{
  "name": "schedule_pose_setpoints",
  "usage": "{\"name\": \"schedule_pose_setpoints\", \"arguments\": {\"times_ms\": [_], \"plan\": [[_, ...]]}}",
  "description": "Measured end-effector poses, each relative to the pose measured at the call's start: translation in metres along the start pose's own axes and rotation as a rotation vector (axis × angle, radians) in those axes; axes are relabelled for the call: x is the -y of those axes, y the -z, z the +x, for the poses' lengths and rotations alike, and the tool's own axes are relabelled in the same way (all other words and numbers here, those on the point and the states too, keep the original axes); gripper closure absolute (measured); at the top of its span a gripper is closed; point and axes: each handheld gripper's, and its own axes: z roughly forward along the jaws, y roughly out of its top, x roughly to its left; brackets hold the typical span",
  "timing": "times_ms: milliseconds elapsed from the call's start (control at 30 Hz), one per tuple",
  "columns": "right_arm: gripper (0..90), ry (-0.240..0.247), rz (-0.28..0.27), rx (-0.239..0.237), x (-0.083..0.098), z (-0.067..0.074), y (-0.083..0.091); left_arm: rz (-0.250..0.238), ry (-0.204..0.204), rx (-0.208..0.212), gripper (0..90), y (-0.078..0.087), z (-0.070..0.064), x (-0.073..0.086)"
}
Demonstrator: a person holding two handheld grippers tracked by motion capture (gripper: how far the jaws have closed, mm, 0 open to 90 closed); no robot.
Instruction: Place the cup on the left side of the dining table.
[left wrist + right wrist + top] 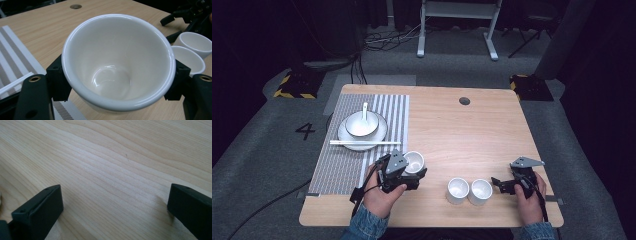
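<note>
My left gripper (413,172) is shut on a white cup (414,161), near the right edge of the striped placemat (343,165). In the left gripper view the cup (117,62) is empty, and both jaws press against its sides. Two more white cups (458,190) (480,191) stand side by side near the table's front edge; they appear at the right of the left gripper view (190,58) (196,42). My right gripper (500,184) is open just right of them, low over bare wood (112,175), with nothing between its jaws.
On the placemat sit a white plate (347,135) with a bowl (360,125) and spoon (365,109) in it, and a pair of white chopsticks (362,143) lies across the plate's front. A round cable hole (464,101) is at the table's back. Bare wood spans the middle.
</note>
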Motion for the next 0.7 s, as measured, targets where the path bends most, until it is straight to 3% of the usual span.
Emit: {"name": "schedule_pose_setpoints", "arguments": {"times_ms": [100,167,467,700], "plan": [[0.2,-0.001,0.0,0.0,0.0,0.0,0.0,-0.004,0.004,-0.018,26.3,0.003,0.003,0.0],[0.2,0.0,0.0,0.0,0.0,0.0,0.0,0.0,0.001,-0.052,26.3,0.006,0.009,-0.001],[0.3,0.0,0.0,0.0,0.0,0.0,0.0,-0.016,0.044,-0.102,26.3,0.017,0.025,-0.001],[0.2,0.0,0.0,0.0,0.0,0.0,0.0,-0.018,0.053,-0.152,26.3,0.022,0.038,-0.004]]}}
